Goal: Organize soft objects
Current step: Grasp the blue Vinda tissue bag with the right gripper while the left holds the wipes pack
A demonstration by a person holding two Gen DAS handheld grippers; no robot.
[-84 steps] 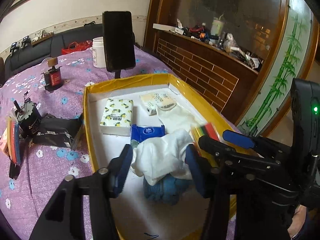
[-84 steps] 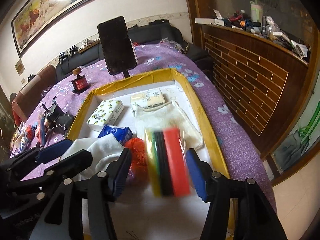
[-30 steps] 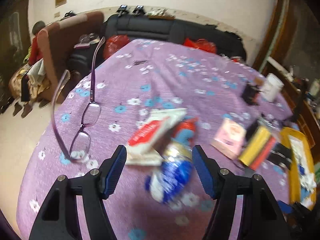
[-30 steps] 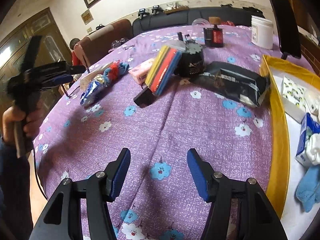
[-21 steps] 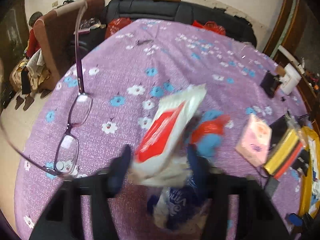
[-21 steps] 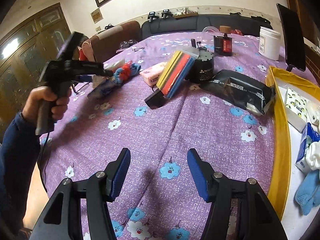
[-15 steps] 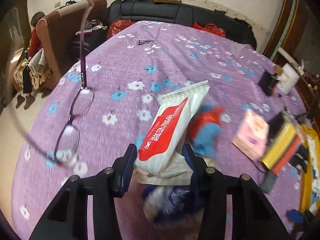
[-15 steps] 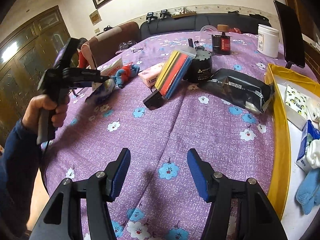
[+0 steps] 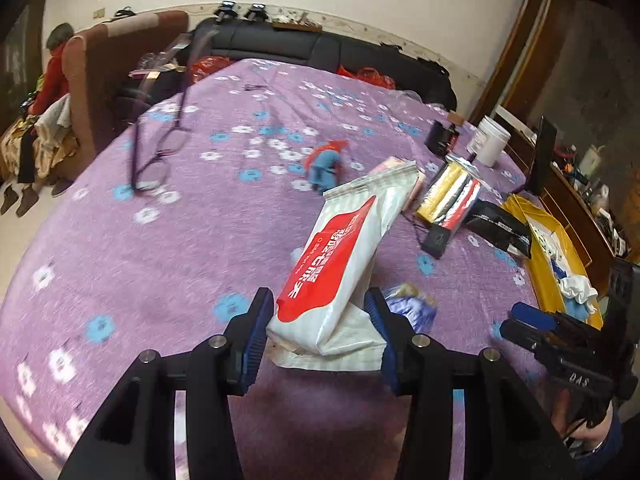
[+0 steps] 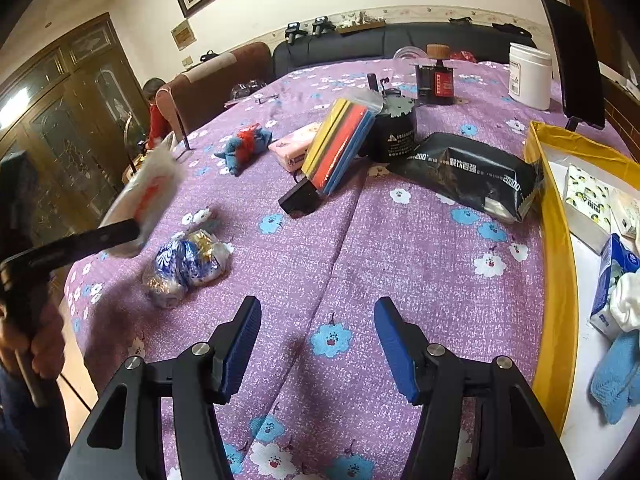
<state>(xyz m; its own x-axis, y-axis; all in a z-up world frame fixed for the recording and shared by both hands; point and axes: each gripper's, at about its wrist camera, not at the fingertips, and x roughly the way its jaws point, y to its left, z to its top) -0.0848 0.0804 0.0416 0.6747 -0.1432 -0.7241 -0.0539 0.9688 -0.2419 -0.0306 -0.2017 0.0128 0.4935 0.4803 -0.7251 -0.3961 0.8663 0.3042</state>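
Between left tool (image 9: pixel 320 330) pads, tissue pack (image 9: pixel 344 260)

L gripper (image 9: pixel 320 332) clamped (R gripper (image 10: pixel 316 344) agape)

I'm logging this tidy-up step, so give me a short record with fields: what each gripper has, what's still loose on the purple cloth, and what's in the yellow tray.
left gripper: shut on red-and-white plastic tissue pack, lifted off the cloth
right gripper: open, empty, above purple flowered tablecloth
loose on cloth: blue-and-white crinkly bag, blue-and-red soft toy, pink tissue pack
yellow tray: lemon-print tissue pack, white cloth, blue sock
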